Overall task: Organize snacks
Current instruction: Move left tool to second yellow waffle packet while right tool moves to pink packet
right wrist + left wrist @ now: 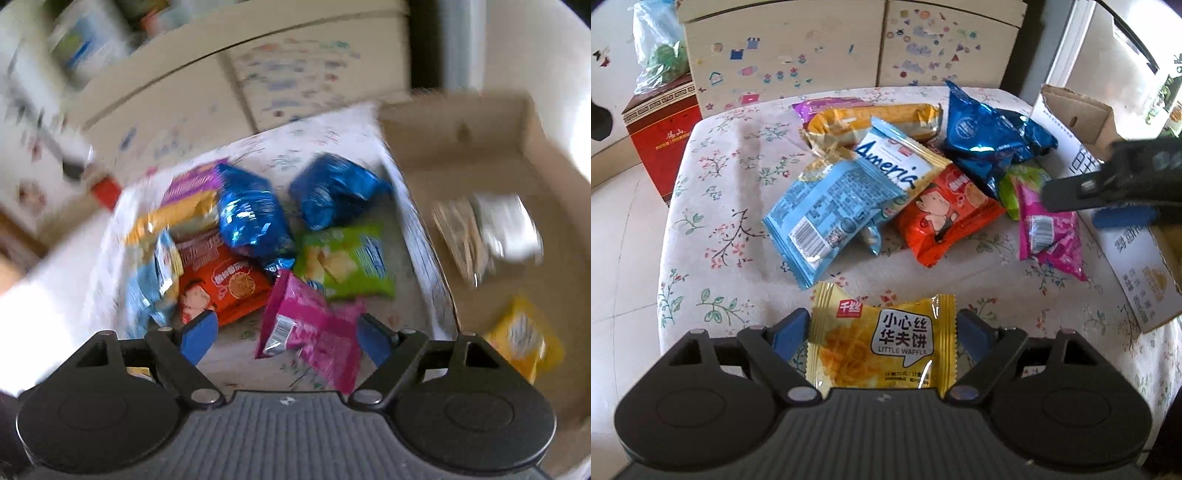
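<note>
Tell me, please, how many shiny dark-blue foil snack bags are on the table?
2: one dark-blue foil bag beside the orange packet, another behind the green packet; others may be hidden.

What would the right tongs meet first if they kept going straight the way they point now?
Most likely the pink snack packet, which lies on the table between the open right tongs. The picture is blurred, so depth is unclear; the green packet lies farther on.

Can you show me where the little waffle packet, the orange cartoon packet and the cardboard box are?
waffle packet (879, 350): left wrist view, middle of its yellow front.
orange packet (942, 214): left wrist view, on the cartoon figure.
box (461, 133): right wrist view, on its inner back wall.
</note>
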The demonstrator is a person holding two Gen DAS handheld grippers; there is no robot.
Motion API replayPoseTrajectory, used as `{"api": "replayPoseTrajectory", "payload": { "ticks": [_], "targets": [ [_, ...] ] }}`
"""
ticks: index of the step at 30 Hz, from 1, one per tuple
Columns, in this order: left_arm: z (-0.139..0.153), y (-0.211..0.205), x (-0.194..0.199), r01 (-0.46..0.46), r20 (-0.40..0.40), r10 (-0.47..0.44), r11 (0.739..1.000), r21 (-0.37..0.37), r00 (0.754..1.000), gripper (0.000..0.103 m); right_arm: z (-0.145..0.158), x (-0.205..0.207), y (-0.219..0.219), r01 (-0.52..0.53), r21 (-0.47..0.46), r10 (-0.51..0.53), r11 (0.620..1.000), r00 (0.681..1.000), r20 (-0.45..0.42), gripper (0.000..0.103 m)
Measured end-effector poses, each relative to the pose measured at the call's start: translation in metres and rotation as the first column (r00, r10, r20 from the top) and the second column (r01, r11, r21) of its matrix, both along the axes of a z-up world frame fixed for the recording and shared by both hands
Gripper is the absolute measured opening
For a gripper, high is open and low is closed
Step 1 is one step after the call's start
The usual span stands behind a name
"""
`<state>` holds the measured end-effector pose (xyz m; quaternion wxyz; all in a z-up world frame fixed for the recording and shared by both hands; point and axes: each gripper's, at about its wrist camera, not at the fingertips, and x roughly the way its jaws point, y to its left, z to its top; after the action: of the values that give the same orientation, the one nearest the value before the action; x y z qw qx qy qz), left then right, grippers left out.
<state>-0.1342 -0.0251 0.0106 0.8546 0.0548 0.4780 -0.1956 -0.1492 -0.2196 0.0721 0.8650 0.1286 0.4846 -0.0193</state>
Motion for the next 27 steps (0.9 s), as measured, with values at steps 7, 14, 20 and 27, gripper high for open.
{"api": "replayPoseTrajectory", "payload": {
  "ticks": [7,14,20,27],
  "targets": [
    [0.0,0.004,-0.003,0.041,0.004,-0.041,0.999,-0.019,0.999,0.086,-0.016,0.014,0.008,-0.17,-0.096,0.164,0.981,0.984,-0.072,0.087],
    [0.003,0.002,-0.01,0.092,0.016,-0.091,0.995,-0.041,0.996,0.086,-0.033,0.014,0.02,-0.255,-0.136,0.242,0.957,0.965,-0.105,0.083],
    [0.0,-0.002,-0.016,0.139,0.027,-0.138,0.99,-0.021,0.99,0.084,-0.035,0.004,0.037,-0.328,-0.17,0.311,0.929,0.943,-0.12,0.068],
    [0.001,-0.004,-0.022,0.156,0.053,-0.156,0.988,-0.007,0.986,0.07,-0.037,0.003,0.04,-0.32,-0.145,0.308,0.936,0.946,-0.102,0.053]
  ]
}}
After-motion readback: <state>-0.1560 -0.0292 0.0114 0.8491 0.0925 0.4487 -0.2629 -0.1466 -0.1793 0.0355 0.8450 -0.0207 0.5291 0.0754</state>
